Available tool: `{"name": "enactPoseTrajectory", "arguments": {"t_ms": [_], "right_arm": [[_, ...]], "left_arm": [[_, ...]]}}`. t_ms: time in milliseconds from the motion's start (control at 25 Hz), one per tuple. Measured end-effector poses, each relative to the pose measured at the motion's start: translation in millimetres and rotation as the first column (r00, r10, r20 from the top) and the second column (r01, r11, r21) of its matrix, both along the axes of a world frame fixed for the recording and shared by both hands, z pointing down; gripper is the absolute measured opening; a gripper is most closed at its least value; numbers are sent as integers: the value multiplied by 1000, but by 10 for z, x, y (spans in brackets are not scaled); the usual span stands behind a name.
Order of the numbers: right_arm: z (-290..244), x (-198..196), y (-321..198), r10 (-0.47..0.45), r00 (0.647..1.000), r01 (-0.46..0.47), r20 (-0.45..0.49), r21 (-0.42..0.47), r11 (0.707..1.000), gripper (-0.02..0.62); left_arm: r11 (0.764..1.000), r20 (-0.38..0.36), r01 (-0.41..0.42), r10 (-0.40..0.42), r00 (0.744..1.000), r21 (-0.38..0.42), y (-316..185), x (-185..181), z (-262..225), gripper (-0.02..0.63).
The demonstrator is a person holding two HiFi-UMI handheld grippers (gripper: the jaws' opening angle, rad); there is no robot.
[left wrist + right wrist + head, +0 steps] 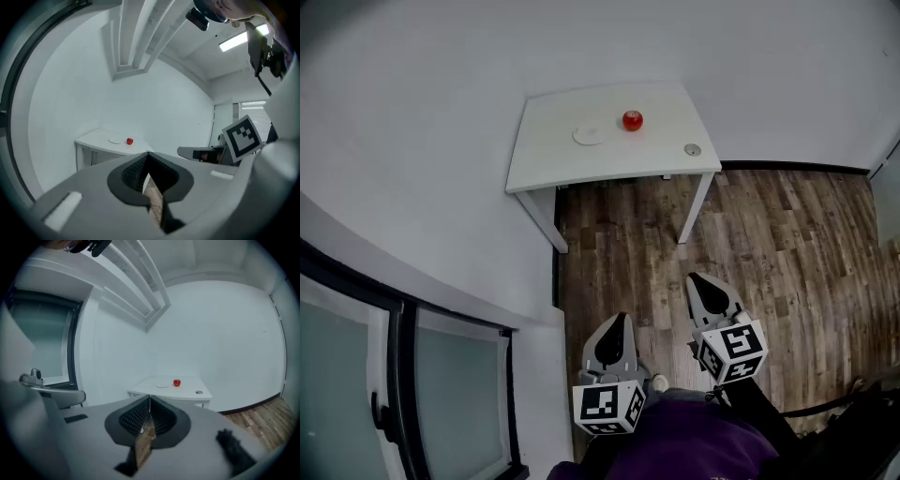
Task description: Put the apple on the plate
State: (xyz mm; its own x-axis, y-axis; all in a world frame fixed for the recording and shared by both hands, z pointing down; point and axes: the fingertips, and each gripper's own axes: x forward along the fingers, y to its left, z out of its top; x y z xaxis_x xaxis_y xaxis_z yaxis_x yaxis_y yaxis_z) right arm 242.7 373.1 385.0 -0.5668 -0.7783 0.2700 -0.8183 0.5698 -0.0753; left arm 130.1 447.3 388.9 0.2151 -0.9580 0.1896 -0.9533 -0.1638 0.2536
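Not started: apple (pixel 632 120) just beside plate (pixel 589 136), near bench (pixel 581 171) far edge. Left gripper (pixel 619 323) and right gripper (pixel 701 281) well away, fingers closed, empty.

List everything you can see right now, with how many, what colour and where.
Table: one, white, in the corner against the walls.
Apple: one, red, on the table, just right of the plate and not on it.
Plate: one, white, near the middle of the table.
Round insert: one, grey, in the tabletop near its front right corner.
Floor: brown wood planks, under and in front of the table.
Window: one, dark frame, low on the left wall.
Left gripper: one, grey, jaws together, empty, far from the table.
Right gripper: one, grey, jaws together, empty, far from the table.
Person's garment: purple, at the bottom edge.
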Motion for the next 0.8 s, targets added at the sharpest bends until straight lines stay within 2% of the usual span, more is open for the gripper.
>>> {"name": "enactPoseTrajectory", "arguments": {"t_ms": [240,800], "right_arm": [[37,-272,-299,-7,1000,6,-16,-26,1000,11],[40,-903,-957,42,999,-42,-22,-5,999,12]], "left_arm": [[999,4,-32,32,999,8,-385,-237,-33,8],[995,5,-91,90,996,32,-1097,-866,-48,8]]}}
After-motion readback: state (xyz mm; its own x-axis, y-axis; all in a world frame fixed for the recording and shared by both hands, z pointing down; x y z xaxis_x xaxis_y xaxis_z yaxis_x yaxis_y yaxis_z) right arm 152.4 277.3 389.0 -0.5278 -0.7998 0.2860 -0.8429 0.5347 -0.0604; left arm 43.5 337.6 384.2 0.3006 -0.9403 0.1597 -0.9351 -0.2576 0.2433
